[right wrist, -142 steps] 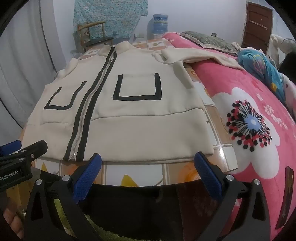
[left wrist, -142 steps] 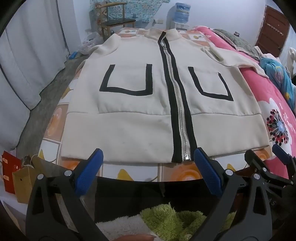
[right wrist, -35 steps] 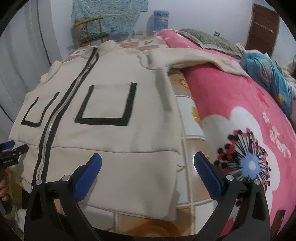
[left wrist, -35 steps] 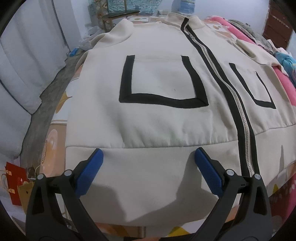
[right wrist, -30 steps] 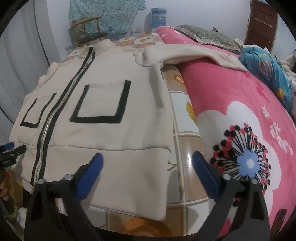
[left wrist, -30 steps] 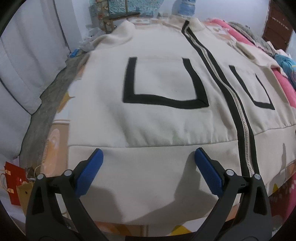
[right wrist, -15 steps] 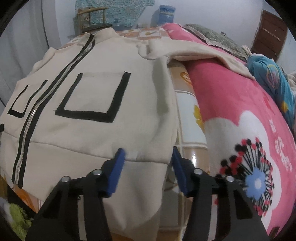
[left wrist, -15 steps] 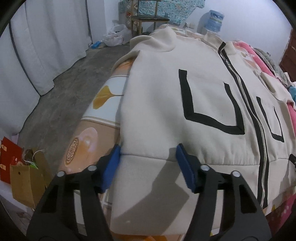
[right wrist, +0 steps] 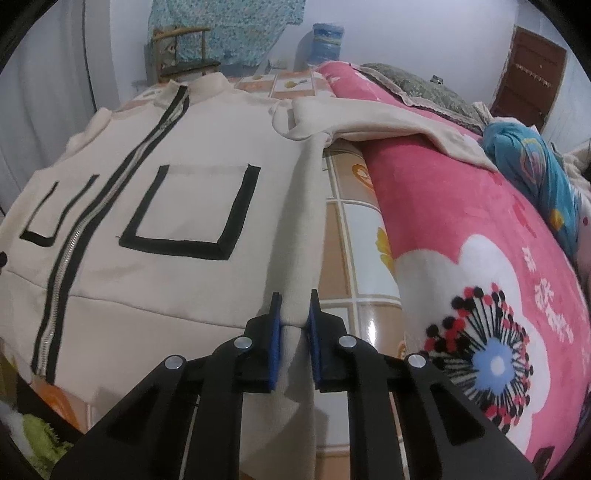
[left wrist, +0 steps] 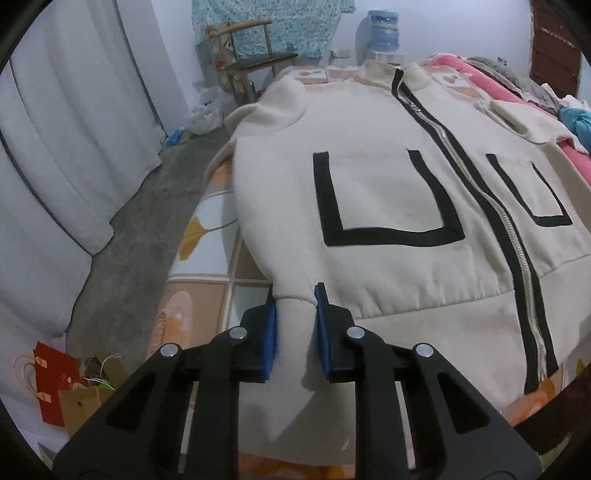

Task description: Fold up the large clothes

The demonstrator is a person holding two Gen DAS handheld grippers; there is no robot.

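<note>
Both jaws have just closed: the left gripper (left wrist: 294, 325) and right gripper (right wrist: 293, 325) now clamp the jacket (left wrist: 388, 192) at its hem corners, ready for folding.

Pale walls (right wrist: 406, 33) stood behind my station. White curtains (left wrist: 74, 129) hung at left above a grey concrete floor (left wrist: 129, 240). A wooden chair (left wrist: 251, 48) and a blue water jug (left wrist: 382, 26) stood at the far wall; a brown door (right wrist: 528, 74) was at far right. Paper bags (left wrist: 62, 387) sat on the floor.

Left gripper (left wrist: 293, 299), right gripper (right wrist: 293, 308) just closed, pinching.
</note>
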